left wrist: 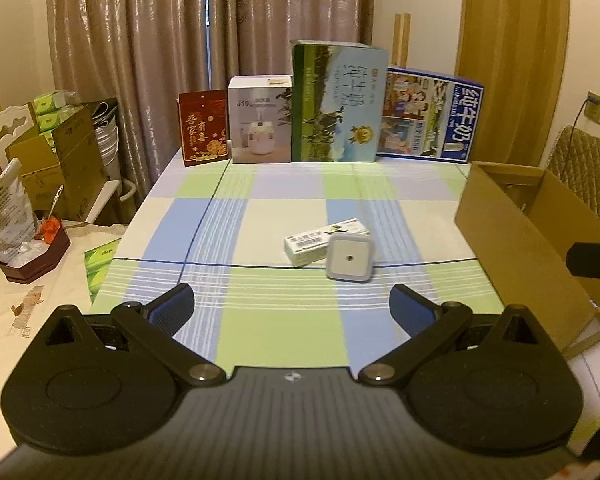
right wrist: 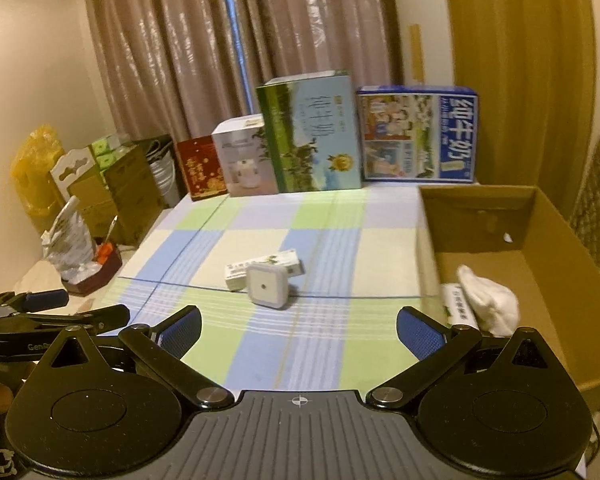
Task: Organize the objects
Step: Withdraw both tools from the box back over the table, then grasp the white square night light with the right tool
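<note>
Brown curtains are hanging behind the tabletop with the blue and green checked cloth [left wrist: 280,332]. The small square white plastic device [left wrist: 350,259] is leaning against the flat white paper packet [left wrist: 324,240] near the middle, well apart from the open brown cardboard box [right wrist: 556,248]. I am thinking to approach the device squarely. My left tongs [left wrist: 292,306] and right tongs [right wrist: 298,328] are standing wide open, holding nothing.
</note>
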`<state>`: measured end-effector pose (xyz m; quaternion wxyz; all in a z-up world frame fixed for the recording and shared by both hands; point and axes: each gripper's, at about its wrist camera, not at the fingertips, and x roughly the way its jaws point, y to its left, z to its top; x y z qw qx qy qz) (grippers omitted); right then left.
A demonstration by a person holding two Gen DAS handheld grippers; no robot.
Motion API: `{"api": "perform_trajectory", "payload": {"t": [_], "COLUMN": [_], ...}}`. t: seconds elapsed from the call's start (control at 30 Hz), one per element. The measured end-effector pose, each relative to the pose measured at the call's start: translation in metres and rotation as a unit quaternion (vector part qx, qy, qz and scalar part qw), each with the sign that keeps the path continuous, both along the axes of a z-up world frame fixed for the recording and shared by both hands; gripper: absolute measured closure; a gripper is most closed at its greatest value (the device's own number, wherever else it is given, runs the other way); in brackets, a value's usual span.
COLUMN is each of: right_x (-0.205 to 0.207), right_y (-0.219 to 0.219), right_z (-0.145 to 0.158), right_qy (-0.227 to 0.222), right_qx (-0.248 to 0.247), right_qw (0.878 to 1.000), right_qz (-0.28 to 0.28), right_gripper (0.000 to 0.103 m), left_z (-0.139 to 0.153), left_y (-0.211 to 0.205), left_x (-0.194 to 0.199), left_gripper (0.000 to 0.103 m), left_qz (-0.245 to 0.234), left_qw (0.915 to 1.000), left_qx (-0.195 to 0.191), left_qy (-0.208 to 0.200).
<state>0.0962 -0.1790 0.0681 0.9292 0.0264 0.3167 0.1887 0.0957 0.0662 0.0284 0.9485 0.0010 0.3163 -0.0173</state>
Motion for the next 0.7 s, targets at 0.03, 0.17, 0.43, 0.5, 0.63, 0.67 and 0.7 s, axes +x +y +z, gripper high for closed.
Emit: {"api": "perform_trajectory", "payload": {"t": [0.03, 0.17, 0.43, 0.5, 0.63, 0.67, 0.7], "right_x": [0.004, 0.023, 0.065, 0.076, 0.096, 0.101, 0.106], "right_y": [0.006, 0.025, 0.064, 0.074, 0.092, 0.096, 0.100], "right_z": [-0.003, -0.018, -0.063, -0.076, -0.101, -0.108, -0.113], "right_qy": [-0.001, -0.001, 0.000, 0.001, -0.001, -0.001, -0.001], "right_qx": [-0.002, -0.006, -0.022, -0.026, -0.033, -0.034, -0.037], "right_qw": [1.000, 1.000, 1.000, 1.000, 0.999, 0.999, 0.999], "right_qz": [0.003, 0.009, 0.012, 0.008, 0.003, 0.003, 0.002], "right_gripper": [0.002, 0.002, 0.002, 0.002, 0.004, 0.007, 0.009], "left_z": [-0.003, -0.013, -0.040, -0.049, -0.068, -0.072, -0.077], "left_y": [0.004, 0.019, 0.039, 0.042, 0.047, 0.047, 0.048], "left_x": [0.004, 0.023, 0.073, 0.087, 0.114, 0.120, 0.126], "left_gripper": [0.001, 0.001, 0.001, 0.001, 0.001, 0.001, 0.001], "left_qz": [-0.001, 0.003, 0.009, 0.007, -0.003, -0.007, -0.010], "left_qw": [1.0000, 0.9999, 0.9997, 0.9997, 0.9997, 0.9997, 0.9997], "left_qx": [-0.004, -0.011, -0.017, -0.017, -0.015, -0.012, -0.008], "left_qy": [0.003, 0.011, 0.017, 0.018, 0.019, 0.019, 0.021]}}
